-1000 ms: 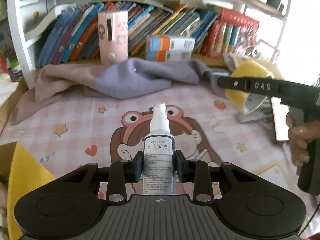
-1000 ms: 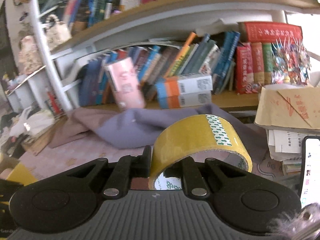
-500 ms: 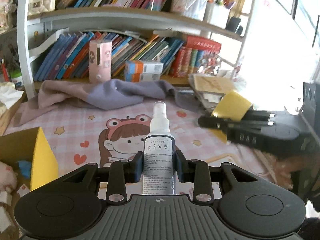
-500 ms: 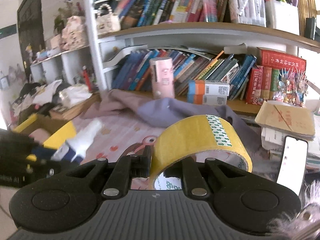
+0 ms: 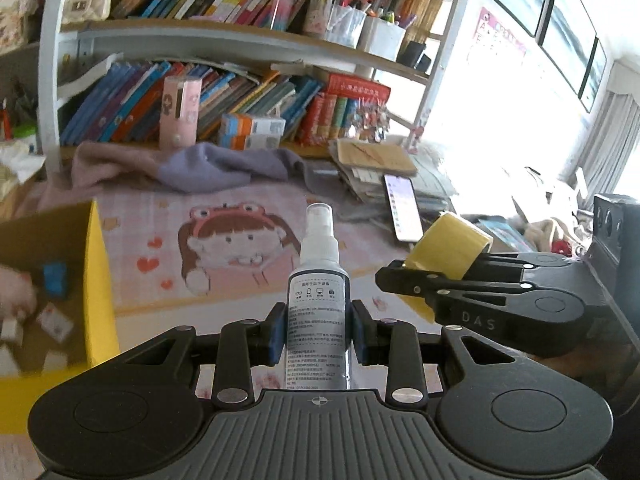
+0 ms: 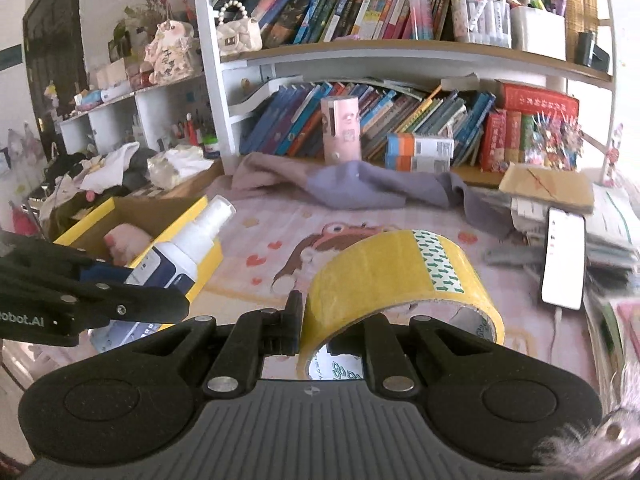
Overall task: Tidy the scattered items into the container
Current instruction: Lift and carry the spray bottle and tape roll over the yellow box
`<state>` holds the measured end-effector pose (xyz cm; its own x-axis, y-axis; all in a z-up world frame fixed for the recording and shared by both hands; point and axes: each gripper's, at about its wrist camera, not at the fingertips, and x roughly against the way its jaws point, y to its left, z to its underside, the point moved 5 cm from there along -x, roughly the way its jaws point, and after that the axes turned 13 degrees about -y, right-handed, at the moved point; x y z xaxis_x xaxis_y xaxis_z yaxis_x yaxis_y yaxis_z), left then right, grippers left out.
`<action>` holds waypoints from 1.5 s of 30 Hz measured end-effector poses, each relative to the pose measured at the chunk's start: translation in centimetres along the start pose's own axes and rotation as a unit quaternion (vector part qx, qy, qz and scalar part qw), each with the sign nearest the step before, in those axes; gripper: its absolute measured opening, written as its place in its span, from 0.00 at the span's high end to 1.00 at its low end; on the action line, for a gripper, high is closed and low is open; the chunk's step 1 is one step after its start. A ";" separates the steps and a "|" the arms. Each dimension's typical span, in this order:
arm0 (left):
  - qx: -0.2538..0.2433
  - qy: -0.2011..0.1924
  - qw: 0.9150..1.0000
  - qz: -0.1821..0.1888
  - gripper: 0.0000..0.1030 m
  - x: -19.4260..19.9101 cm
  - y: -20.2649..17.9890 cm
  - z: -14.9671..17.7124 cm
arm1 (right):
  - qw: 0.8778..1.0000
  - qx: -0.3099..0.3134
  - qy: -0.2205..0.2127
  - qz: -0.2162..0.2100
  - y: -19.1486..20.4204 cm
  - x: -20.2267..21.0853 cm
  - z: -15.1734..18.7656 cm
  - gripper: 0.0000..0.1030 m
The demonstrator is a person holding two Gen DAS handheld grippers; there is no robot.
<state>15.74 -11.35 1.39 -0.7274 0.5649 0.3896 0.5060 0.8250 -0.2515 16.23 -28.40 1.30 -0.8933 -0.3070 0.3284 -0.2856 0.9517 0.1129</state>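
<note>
Yellow cardboard box (image 5: pixel 98 280) sits open at our left on the pink cartoon-print mat (image 5: pixel 240 248), already holding a pink plush and small cards. Our left gripper (image 5: pixel 318 334) is clamped on a white spray bottle with a dark label (image 5: pixel 318 312); its long axis runs forward along the fingers, nozzle pointing away from us. Our right gripper (image 6: pixel 334 328) pinches one wall of a wide roll of yellow packing tape (image 6: pixel 400 276), its open core facing us. We judge the two tools, carried near each other, could collide on the way to the box, and the tape, held by one thin wall, could pivot and slip
</note>
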 end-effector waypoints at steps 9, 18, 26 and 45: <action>0.039 0.017 0.999 0.014 0.70 6.9 0.6 5.2 | 1.000 -0.004 0.024 0.011 6.5 5.5 3.8 0.90; 0.074 0.012 0.997 -0.005 0.70 12.5 2.2 7.6 | 0.998 0.012 0.045 -0.030 13.1 8.0 5.4 0.90; 0.089 -0.002 0.994 -0.058 0.70 15.9 4.6 8.7 | 0.995 0.040 0.048 -0.080 17.9 8.1 5.7 0.90; 0.124 -0.010 0.982 -0.145 0.70 21.2 8.6 10.9 | 0.979 0.075 0.076 -0.175 24.9 6.1 6.3 0.90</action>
<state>-0.45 7.87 -2.16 -0.8339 0.3040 0.4606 0.1495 0.9278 -0.3418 1.45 -6.56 0.21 -0.6730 -0.6008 0.4315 -0.6225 0.7751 0.1083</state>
